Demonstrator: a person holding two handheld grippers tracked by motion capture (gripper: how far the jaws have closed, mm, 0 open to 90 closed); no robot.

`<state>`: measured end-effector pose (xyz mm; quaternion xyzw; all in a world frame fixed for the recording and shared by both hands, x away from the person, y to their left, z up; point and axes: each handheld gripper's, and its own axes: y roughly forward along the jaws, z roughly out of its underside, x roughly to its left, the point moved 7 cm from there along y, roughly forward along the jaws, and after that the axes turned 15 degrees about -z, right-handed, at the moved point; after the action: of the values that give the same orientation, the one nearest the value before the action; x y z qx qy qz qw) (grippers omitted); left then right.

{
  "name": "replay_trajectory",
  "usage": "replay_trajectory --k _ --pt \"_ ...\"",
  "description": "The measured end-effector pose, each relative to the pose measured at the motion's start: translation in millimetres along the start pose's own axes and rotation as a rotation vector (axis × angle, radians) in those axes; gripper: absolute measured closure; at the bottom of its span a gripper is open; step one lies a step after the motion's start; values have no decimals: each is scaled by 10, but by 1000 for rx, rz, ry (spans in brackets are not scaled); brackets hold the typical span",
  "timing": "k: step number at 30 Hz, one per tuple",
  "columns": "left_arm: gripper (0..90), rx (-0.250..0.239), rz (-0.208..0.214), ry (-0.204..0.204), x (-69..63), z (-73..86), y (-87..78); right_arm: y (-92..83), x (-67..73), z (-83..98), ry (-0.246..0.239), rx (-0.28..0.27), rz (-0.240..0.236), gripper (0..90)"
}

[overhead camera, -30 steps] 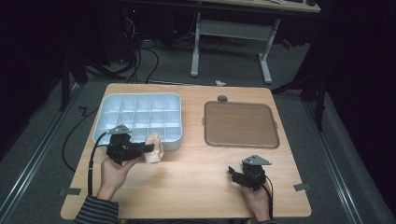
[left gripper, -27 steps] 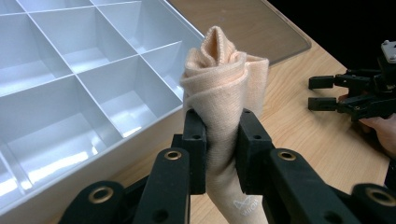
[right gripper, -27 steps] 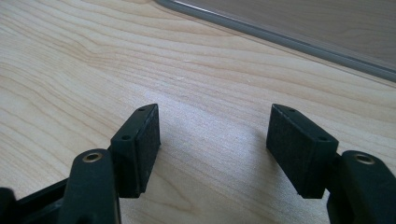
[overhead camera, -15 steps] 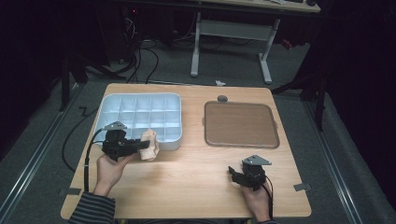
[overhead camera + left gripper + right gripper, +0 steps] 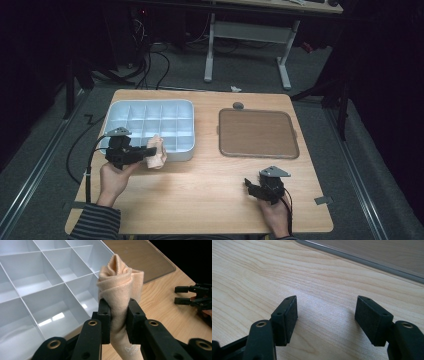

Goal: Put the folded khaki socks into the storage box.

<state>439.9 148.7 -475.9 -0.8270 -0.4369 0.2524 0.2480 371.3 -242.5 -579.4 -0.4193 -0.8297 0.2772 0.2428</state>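
My left gripper (image 5: 118, 317) is shut on a rolled peach-coloured cloth (image 5: 121, 288), which its pads squeeze at the middle. In the high view that gripper (image 5: 150, 151) holds the cloth (image 5: 157, 151) just above the near right corner of the white compartment tray (image 5: 187, 152). The right gripper (image 5: 325, 315) hovers low over bare wood with its jaws open and nothing between them. In the high view it (image 5: 250, 186) sits near the table's front right, in front of the brown tray (image 5: 257, 132).
The white tray (image 5: 37, 277) has several empty compartments. A flat brown tray (image 5: 140, 257) lies to the right of it on the wooden table (image 5: 200, 200). A small grey round object (image 5: 238, 105) sits behind the brown tray. Cables trail off the left edge.
The left gripper with the cloth has shifted slightly left and toward the white tray. The right gripper has not moved.
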Motion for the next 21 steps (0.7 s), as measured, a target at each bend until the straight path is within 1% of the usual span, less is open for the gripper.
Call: replay_trajectory --k 2,8,12,14,16,20,21 --pt "766 -4 -3 -2 7 -27 -6 0 1 0 1 0 0 345" --pt "766 5 -20 0 78 -68 3 0 1 0 1 -1 -1 344" --pt "765 0 -34 -12 136 -136 4 1 1 0 -1 1 0 344" --pt "766 -5 -22 -33 172 -161 8 0 1 0 0 1 0 344" --pt "766 -1 -26 -47 221 -163 24 0 1 0 -1 0 0 344" --pt "766 10 -46 -55 301 -157 56 1 1 0 -2 1 1 344" --pt "766 9 -41 -61 309 -158 61 1 1 -1 -1 0 1 344"
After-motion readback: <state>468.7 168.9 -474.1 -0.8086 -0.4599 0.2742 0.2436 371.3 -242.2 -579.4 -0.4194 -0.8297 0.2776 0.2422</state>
